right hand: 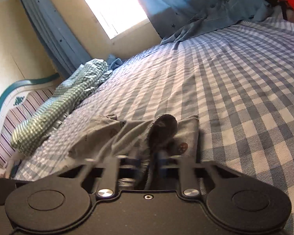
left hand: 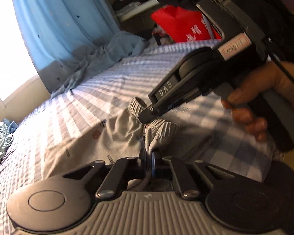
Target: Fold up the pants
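Observation:
Light grey printed pants (left hand: 115, 137) lie on a blue-and-white checked bed sheet (left hand: 107, 82). My left gripper (left hand: 150, 156) is shut on the ribbed waistband (left hand: 162, 131) of the pants. My right gripper (left hand: 145, 115), held in a hand, shows in the left wrist view and is shut on the waistband a little farther along. In the right wrist view, my right gripper (right hand: 152, 154) is shut on a bunched fold of the pants (right hand: 111, 135), which trail off to the left over the sheet (right hand: 235, 90).
A rolled green checked blanket (right hand: 54, 105) lies along the striped headboard (right hand: 15, 117) at left. A crumpled blue cloth (left hand: 100, 58) and blue curtain (left hand: 58, 19) are by the bright window. A red bag (left hand: 178, 25) stands beyond the bed.

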Available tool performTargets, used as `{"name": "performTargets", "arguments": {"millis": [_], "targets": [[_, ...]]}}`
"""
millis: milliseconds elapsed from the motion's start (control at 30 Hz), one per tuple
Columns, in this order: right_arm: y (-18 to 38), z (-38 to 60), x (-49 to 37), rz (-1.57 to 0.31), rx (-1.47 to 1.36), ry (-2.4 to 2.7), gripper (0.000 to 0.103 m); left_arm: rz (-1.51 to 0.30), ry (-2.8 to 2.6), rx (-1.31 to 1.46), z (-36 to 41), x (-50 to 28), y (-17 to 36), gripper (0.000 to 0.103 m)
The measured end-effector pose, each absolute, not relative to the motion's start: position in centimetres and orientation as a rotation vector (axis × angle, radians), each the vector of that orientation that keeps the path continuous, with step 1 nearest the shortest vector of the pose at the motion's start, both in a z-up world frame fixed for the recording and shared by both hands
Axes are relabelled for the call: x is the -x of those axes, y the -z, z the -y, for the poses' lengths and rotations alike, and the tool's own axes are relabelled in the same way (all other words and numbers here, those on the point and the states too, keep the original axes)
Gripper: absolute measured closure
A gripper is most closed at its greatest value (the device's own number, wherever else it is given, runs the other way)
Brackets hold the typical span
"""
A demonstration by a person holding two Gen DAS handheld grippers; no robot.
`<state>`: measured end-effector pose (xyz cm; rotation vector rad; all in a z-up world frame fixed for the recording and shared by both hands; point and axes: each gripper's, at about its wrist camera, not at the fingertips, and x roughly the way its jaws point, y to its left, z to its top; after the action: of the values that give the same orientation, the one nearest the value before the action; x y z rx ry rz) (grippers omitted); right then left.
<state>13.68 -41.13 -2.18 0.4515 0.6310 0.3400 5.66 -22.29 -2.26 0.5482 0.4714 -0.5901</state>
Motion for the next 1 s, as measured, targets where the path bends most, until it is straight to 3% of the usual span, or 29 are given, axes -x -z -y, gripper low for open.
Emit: {"name": "performTargets", "arguments": {"millis": [267,333,367,400,433,467,500,567,667,733,800,900,1000], "targets": [[0.7,42.1,-12.5,-0.604,-0.346,-0.267,0.095,-0.497,0.621,-0.556,23.5,-5.7,2.9,0.096],[2.1,41.5,-12.2,-0.639,-0.268,-0.229,0.093,-0.532,0.636,-0.526,22.8,-5.7,3.5,0.085],[2.5,41.2,-11.8,-0.643,-0.244,-0.212,0.085,-0.543,0.643,-0.495,22.1,-5.6,3.3,0.078],[2.6,40.9,-11.2,-0.635,-0.23,-0.193,0.078,-0.548,0.645,-0.457,20.9,-5.3,2.9,0.061],[2.5,40.8,-10.5,-0.617,-0.216,-0.175,0.073,-0.546,0.64,-0.42,19.6,-5.0,2.3,0.052],[2.1,40.6,-10.0,-0.601,-0.198,-0.155,0.056,-0.545,0.615,-0.371,18.0,-4.9,1.6,0.04],[1.7,40.2,-9.4,-0.578,-0.17,-0.123,0.037,-0.551,0.578,-0.328,16.5,-5.1,1.0,0.038],[0.8,39.3,-8.5,-0.522,-0.123,-0.069,0.019,-0.565,0.464,-0.224,12.9,-5.9,-0.3,0.034],[0.4,37.2,-8.1,-0.488,-0.082,-0.025,0.007,-0.593,0.229,-0.084,8.4,-8.9,-0.7,0.018],[1.0,35.6,-8.4,-0.499,-0.04,-0.004,0.006,-0.658,0.123,-0.025,6.1,-11.1,0.1,0.027],[2.1,34.5,-8.5,-0.522,0.02,0.053,0.007,-0.762,0.123,0.054,4.1,-12.8,1.6,0.072],[4.2,34.3,-7.4,-0.561,0.097,0.125,0.007,-0.812,0.183,0.211,1.6,-12.3,3.7,0.09],[5.7,36.4,-5.4,-0.55,-0.023,0.103,0.006,-0.77,0.209,0.145,1.8,-10.5,3.8,0.095]]}}
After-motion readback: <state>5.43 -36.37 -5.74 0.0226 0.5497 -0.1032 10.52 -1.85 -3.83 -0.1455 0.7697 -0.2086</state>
